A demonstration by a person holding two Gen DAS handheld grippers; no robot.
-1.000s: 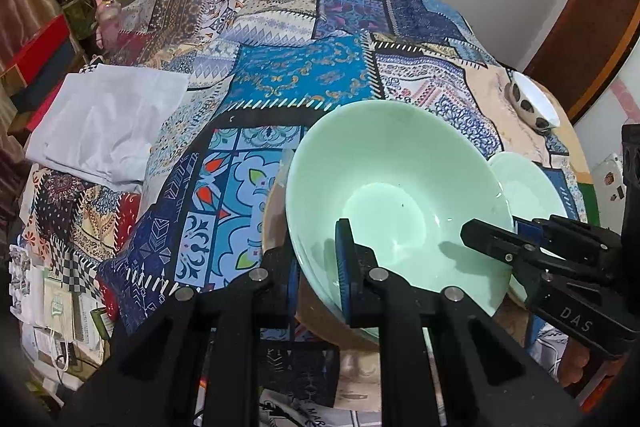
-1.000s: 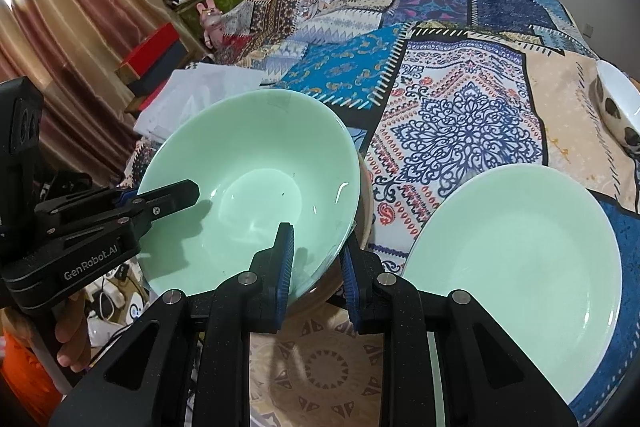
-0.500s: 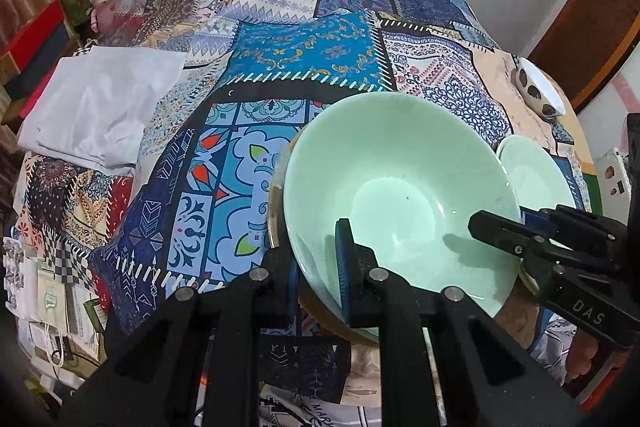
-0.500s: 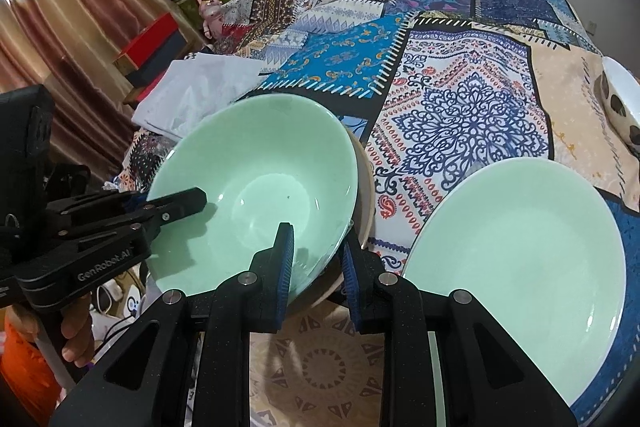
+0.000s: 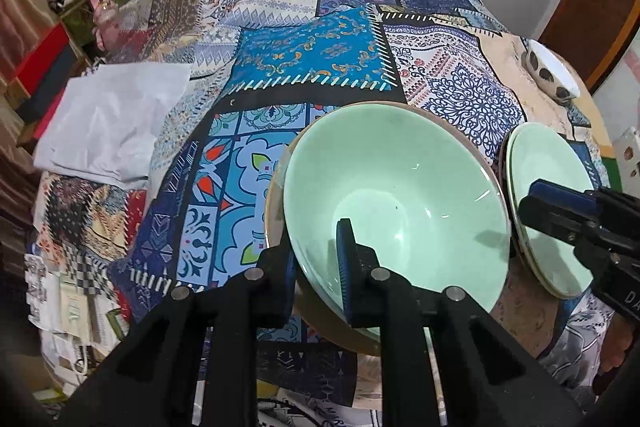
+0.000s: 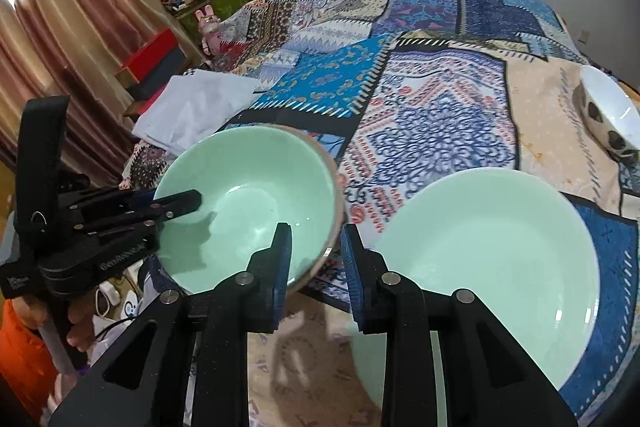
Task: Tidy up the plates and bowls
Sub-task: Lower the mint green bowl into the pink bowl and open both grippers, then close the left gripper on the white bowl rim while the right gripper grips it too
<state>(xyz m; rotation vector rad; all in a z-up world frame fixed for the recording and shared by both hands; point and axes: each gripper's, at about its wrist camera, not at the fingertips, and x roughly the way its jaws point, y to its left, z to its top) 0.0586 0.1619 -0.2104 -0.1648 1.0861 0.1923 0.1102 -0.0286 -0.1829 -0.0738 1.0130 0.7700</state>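
A patchwork cloth (image 5: 312, 67) is spread across the middle of the frame. A folded white sheet (image 5: 116, 115) is laid at its left edge. Brown curtains (image 6: 60, 27) are seen upper left.

Left gripper (image 5: 316, 267) clamped on near rim of mint-green bowl (image 5: 396, 195), one finger inside, one outside. Bowl nested in a tan bowl (image 5: 276, 187) on patchwork cloth (image 5: 312, 55). Right of bowl: green plate (image 5: 552, 187), right gripper (image 5: 560, 207) over it. Beyond plate: spotted bowl (image 5: 552, 75). Far left of bowl: white cloth (image 5: 112, 119).
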